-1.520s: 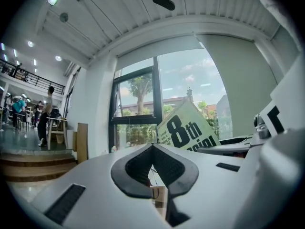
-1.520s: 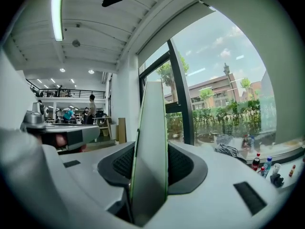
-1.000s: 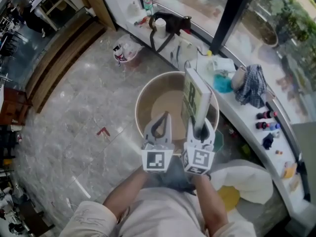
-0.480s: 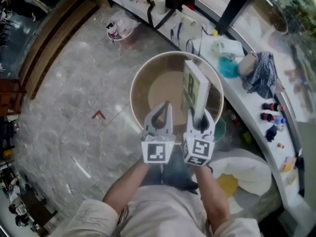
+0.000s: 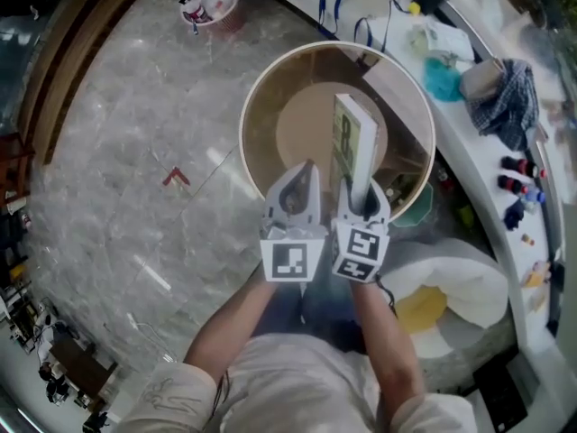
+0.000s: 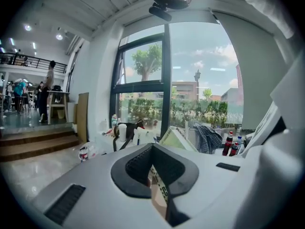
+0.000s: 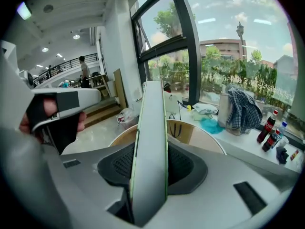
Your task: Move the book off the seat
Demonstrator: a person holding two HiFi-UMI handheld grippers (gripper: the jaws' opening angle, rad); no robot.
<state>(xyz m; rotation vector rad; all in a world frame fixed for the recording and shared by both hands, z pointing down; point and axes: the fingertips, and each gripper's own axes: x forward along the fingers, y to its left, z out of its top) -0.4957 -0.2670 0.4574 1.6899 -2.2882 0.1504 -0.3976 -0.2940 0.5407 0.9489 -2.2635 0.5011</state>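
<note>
A thin white book with a green-edged cover [image 5: 353,152] stands on edge over the round wooden tub seat [image 5: 261,97]. My right gripper [image 5: 364,207] is shut on the book's near end. In the right gripper view the book [image 7: 151,142] rises straight up between the dark pads, with the seat's rim [image 7: 209,140] behind it. My left gripper [image 5: 308,171] hangs just left of the book, fingertips together and nothing held. In the left gripper view its jaws [image 6: 155,171] meet, and the book [image 6: 175,138] shows beyond them.
A white counter [image 5: 469,165] runs along the window at right, carrying a checked cloth [image 5: 507,97], a teal cloth [image 5: 444,79] and small bottles [image 5: 518,188]. A white and yellow cushion [image 5: 451,296] lies on the floor at lower right. A red mark [image 5: 177,178] is on the marble floor.
Both grippers have come down with the book, which now hangs lower and closer over the round seat. The grip on the book is unchanged.
</note>
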